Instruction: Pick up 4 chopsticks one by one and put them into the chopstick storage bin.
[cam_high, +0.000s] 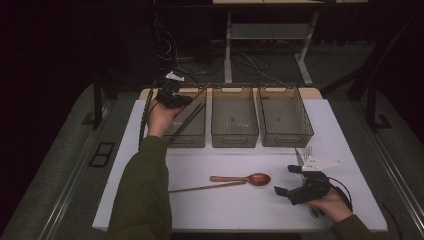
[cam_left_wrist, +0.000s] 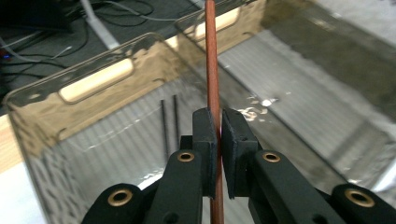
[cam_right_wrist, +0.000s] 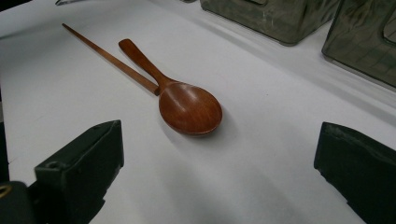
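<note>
One chopstick clamped over the left bin.
Left hand-held gripper (cam_left_wrist: 218, 135) pinches a reddish chopstick (cam_left_wrist: 212, 70) above the leftmost bin (cam_left_wrist: 93, 84), where two dark chopsticks (cam_left_wrist: 169, 121) lie. Right hand-held gripper (cam_right_wrist: 219, 168) is spread wide on the worktop (cam_right_wrist: 280, 84), near the wooden spoon (cam_right_wrist: 187, 105) and another chopstick (cam_right_wrist: 107, 56).

**Arm and Gripper Posture**

The left arm extends forward in a green sleeve; the left gripper (cam_high: 172, 95) has its jaws clamped nearly together. The right gripper (cam_high: 287, 180) rests low, near the person, its jaws spread wide apart.
</note>
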